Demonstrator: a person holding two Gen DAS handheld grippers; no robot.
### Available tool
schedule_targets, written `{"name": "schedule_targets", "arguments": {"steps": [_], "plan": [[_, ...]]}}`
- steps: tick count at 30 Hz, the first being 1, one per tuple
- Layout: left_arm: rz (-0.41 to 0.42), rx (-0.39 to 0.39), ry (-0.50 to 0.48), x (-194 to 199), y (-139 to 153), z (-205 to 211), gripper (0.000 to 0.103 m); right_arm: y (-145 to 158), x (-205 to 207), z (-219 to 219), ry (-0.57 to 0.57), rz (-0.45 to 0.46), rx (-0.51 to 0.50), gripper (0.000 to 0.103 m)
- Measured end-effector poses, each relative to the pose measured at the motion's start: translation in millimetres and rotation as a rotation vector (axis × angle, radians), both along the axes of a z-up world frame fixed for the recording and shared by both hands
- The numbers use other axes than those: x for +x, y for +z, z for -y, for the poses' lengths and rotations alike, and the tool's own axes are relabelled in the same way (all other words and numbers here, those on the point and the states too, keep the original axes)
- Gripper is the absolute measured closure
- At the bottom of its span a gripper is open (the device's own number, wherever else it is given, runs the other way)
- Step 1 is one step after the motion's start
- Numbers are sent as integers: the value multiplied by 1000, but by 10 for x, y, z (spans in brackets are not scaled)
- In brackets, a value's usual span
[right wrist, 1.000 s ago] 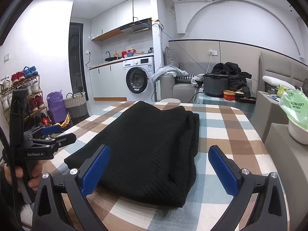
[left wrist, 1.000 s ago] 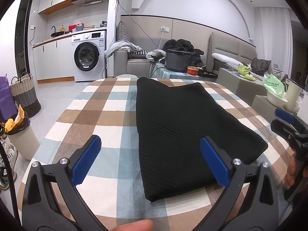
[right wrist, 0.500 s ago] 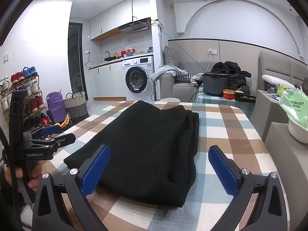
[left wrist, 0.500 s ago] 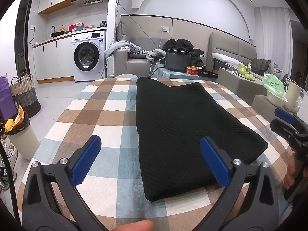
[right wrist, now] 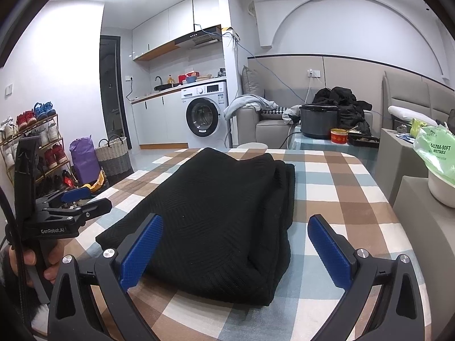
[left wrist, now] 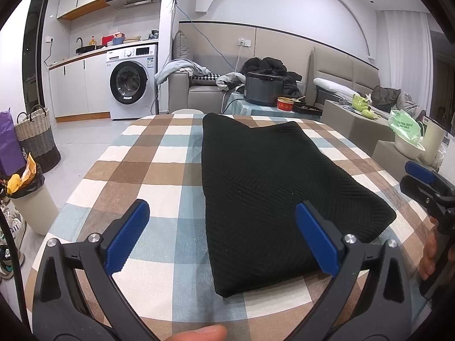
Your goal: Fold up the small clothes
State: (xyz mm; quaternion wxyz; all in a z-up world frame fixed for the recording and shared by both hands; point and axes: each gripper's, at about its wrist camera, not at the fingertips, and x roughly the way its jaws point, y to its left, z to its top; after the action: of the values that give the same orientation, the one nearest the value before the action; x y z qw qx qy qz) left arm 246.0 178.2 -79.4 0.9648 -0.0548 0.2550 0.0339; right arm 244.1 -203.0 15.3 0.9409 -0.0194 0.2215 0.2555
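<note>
A black knit garment [left wrist: 264,187] with a chevron weave is lying folded into a long rectangle on the table. Its stacked layers are showing along one long edge [right wrist: 281,199].

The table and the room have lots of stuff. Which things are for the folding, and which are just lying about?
For the folding:
black knit garment, already folded
left gripper, open
right gripper, open
checked table

Just lying about:
washing machine
cooker pot
woven basket
wipes pack
</note>
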Motion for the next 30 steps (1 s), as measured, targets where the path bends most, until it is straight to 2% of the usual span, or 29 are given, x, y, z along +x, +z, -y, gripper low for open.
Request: {"name": "schedule_targets", "arguments": {"steps": [30], "plan": [[5,7,-2,-11,4,7,1,-14,2,-14,3,8,-3,0]]}}
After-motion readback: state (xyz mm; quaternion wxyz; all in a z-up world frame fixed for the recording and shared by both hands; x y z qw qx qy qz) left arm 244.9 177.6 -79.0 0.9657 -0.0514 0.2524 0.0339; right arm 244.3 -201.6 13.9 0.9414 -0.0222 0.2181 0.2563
